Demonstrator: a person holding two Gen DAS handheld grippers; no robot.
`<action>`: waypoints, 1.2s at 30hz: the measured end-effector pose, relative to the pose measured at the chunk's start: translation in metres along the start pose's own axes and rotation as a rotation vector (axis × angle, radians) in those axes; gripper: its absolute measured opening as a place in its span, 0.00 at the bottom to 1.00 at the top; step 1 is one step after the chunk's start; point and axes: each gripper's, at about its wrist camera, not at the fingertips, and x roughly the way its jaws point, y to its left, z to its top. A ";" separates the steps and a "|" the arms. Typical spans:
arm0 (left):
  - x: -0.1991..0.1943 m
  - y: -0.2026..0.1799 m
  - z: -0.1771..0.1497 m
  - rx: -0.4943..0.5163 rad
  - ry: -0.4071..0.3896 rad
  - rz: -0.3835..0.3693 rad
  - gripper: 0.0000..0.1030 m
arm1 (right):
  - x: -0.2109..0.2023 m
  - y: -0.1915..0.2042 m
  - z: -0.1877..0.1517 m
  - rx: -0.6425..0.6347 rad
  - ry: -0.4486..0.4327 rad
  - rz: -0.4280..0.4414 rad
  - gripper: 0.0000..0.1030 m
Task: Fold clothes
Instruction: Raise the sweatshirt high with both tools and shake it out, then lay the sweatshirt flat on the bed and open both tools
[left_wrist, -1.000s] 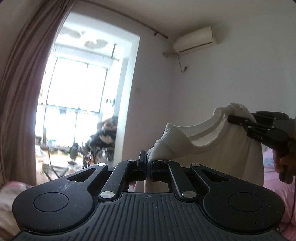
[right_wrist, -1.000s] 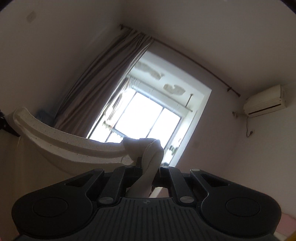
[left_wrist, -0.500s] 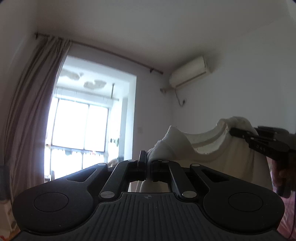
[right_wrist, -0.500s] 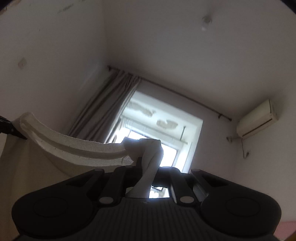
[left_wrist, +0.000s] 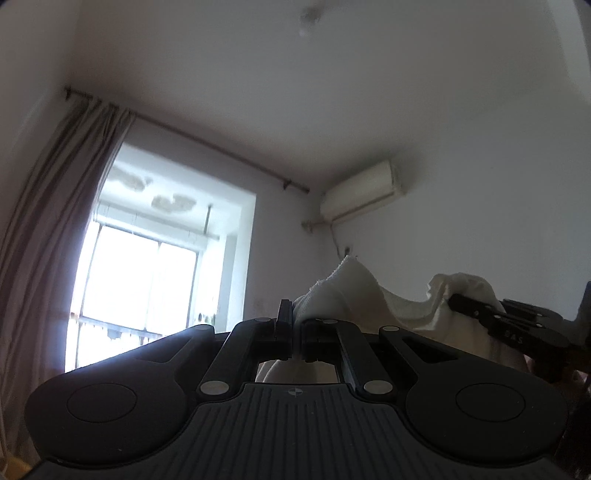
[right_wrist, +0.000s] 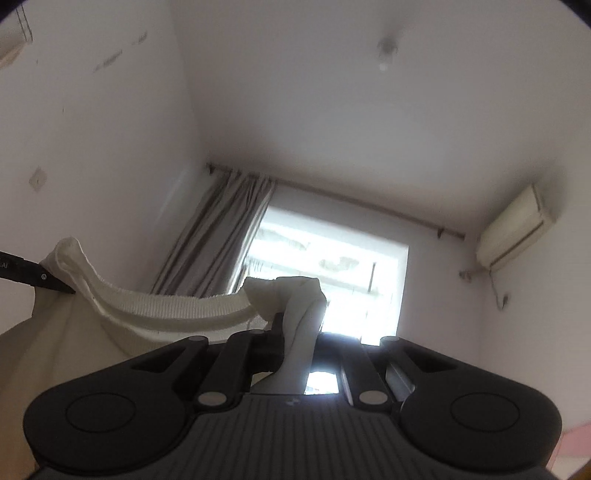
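gripping a bunched corner of the cream-white knitted garment (left_wrist: 343, 291), the black two-finger left gripper (left_wrist: 295, 332) has its jaws pressed nearly together with the cloth pinched between them. the black right gripper (right_wrist: 299, 339) is likewise clamped on a twisted wad of the same garment (right_wrist: 291, 306), the fabric standing up between its jaws and filling the narrow gap. the garment hangs in the air between the two tools, its ribbed neckband (right_wrist: 166, 306) sagging in a curve from one pinch to the other and the body of the cloth draping down below. in the left wrist view the right gripper (left_wrist: 452, 301) shows at the far right, biting the other shoulder; what looks like a bit of the person's hand shows under it, too dark to be sure. in the right wrist view only the tip of the left gripper (right_wrist: 68, 290) enters at the left edge. both cameras tilt upward at the white ceiling (left_wrist: 295, 110). behind the cloth are a bright window (left_wrist: 147, 280), a beige-grey curtain (left_wrist: 55, 236) on a rod, and a white wall-mounted air conditioner (left_wrist: 360, 194).
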 end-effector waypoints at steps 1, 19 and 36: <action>0.004 0.003 -0.013 -0.011 0.030 0.007 0.02 | 0.005 0.002 -0.014 0.003 0.032 0.007 0.09; 0.124 0.105 -0.279 -0.091 0.568 0.257 0.02 | 0.158 0.028 -0.265 0.043 0.509 0.049 0.09; 0.191 0.173 -0.352 -0.047 0.607 0.366 0.02 | 0.236 0.078 -0.411 0.135 0.622 0.029 0.09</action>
